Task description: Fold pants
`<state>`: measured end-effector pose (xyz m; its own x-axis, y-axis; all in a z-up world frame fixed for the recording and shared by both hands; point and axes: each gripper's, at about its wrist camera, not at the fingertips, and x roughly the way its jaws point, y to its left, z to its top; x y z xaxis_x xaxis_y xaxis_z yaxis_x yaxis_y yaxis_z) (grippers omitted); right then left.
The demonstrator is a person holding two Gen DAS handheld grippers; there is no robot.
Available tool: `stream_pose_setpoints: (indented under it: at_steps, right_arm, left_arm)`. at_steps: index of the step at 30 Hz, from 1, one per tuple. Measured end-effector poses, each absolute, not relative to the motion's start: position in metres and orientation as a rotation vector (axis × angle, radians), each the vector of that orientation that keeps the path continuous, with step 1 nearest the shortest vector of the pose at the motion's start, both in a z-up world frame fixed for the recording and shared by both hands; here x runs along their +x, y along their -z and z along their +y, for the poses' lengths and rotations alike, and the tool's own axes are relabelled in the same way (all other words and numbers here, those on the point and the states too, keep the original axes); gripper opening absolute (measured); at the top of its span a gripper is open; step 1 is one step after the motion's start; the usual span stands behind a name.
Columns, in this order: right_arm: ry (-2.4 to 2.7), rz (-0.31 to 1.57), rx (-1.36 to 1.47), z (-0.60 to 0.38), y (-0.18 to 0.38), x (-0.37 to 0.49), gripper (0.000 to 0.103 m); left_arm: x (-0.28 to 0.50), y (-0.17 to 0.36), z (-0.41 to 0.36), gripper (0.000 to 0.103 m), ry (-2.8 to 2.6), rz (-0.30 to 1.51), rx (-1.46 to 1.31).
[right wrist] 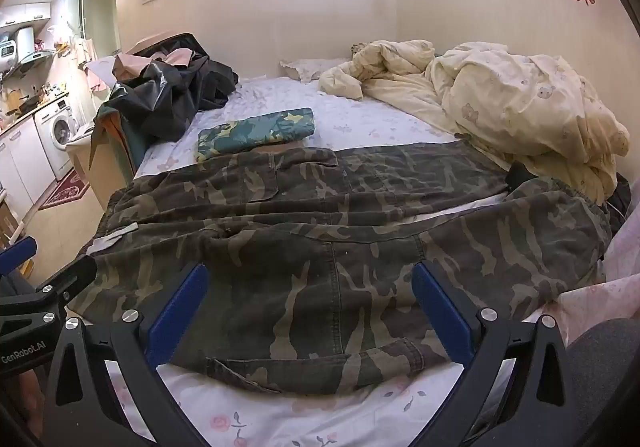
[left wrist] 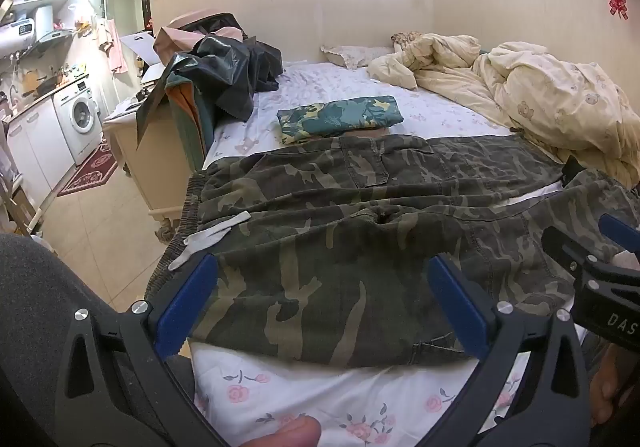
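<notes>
Camouflage cotton pants (left wrist: 360,215) are lying flat across a floral-sheeted bed (left wrist: 320,399) beneath the left gripper (left wrist: 320,307) and right gripper (right wrist: 308,311), both spread wide; a kitchen's white washing machine (left wrist: 80,115) is standing far left.

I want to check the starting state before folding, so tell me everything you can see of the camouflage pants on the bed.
The green-and-brown camouflage cargo pants look like worn cotton. They lie unfolded and spread flat across the floral bedsheet, waistband at the left edge with pale drawstrings, legs running right toward the cream duvet. Flapped pockets show. The far edge meets a folded teal camouflage cloth. Nothing grips them.
</notes>
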<state>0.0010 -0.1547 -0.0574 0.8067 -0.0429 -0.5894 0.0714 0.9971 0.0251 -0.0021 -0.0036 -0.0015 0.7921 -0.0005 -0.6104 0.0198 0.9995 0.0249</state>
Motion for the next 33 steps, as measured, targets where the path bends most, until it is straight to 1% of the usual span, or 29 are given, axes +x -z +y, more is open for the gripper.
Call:
stream_pose_setpoints:
  at_steps: [33]
  right_arm:
    - [0.059, 0.634, 0.046, -0.1549, 0.0564, 0.0, 0.103]
  left_arm:
    - [-0.0025, 0.0017, -0.0036, 0.103, 0.012, 0.656, 0.032]
